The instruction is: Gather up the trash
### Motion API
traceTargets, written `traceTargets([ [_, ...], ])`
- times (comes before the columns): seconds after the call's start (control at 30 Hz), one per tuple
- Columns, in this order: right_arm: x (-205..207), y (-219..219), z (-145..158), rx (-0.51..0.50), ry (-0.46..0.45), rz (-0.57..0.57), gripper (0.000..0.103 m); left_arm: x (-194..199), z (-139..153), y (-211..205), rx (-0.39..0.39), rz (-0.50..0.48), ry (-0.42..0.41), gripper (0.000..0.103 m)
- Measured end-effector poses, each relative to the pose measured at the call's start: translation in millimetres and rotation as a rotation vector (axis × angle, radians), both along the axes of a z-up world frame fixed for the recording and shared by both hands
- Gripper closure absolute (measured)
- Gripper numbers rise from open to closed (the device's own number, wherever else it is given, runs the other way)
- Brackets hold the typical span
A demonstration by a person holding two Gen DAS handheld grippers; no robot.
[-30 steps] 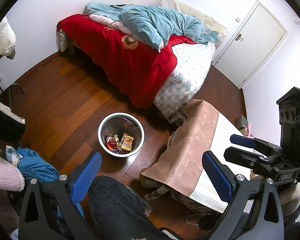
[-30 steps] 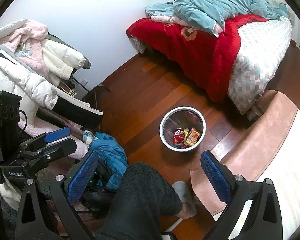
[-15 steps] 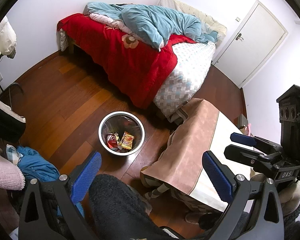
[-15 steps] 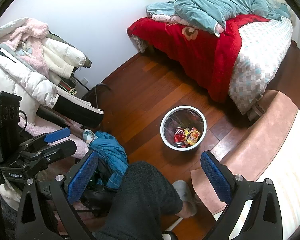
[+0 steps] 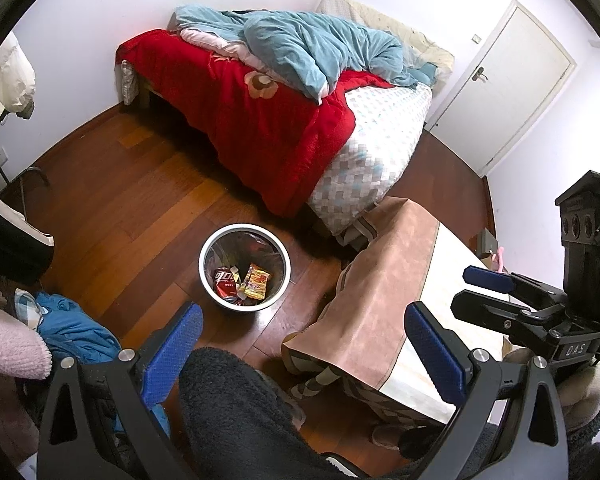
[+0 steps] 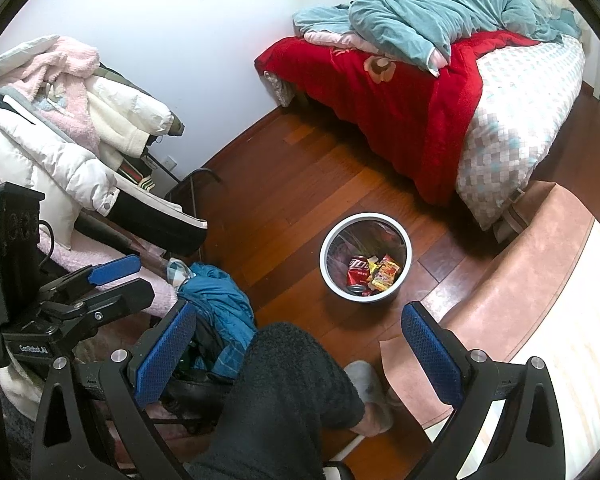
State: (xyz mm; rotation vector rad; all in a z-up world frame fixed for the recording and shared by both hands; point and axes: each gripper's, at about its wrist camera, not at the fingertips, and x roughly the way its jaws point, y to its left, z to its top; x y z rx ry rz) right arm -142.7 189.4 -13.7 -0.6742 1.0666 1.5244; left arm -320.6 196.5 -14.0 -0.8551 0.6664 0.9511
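The bin [image 5: 244,267] stands on the wood floor ahead of and below both grippers, between the bed [image 5: 284,120] and the draped table [image 5: 384,300], which lies to the right of the left gripper [image 5: 304,344]. Inside the bin lie a red can [image 5: 225,282] and a red-and-yellow wrapper [image 5: 257,282], touching each other, with smaller scraps between them that are too small to identify. The left gripper is spread wide with nothing between its blue pads [image 5: 172,356]; the right gripper [image 6: 296,344] is likewise wide and empty. No loose trash shows on the floor or table, so collection appears complete or nearly so. Handling, as a judgement: the can is light, thin-walled and dents easily; take it across the middle of its body with moderate squeeze. The wrapper is soft, crinkly and slippery; pinch it at a flat edge. The bin is rigid and light; take it by the rim. Writing: the can bears white script, not legible. The right gripper's body reads "DAS" in the left view; the left gripper's body reads roughly "GenRobot.AI" in the right view.
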Motion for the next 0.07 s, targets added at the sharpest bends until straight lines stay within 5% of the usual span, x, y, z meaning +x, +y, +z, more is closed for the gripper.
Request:
traceTargets([
  [0.07,1.2,-1.5,0.2,0.0,0.001,0.001,0.0,-0.4,1.0,-1.9,0.0,0.001,-0.001,0.0],
])
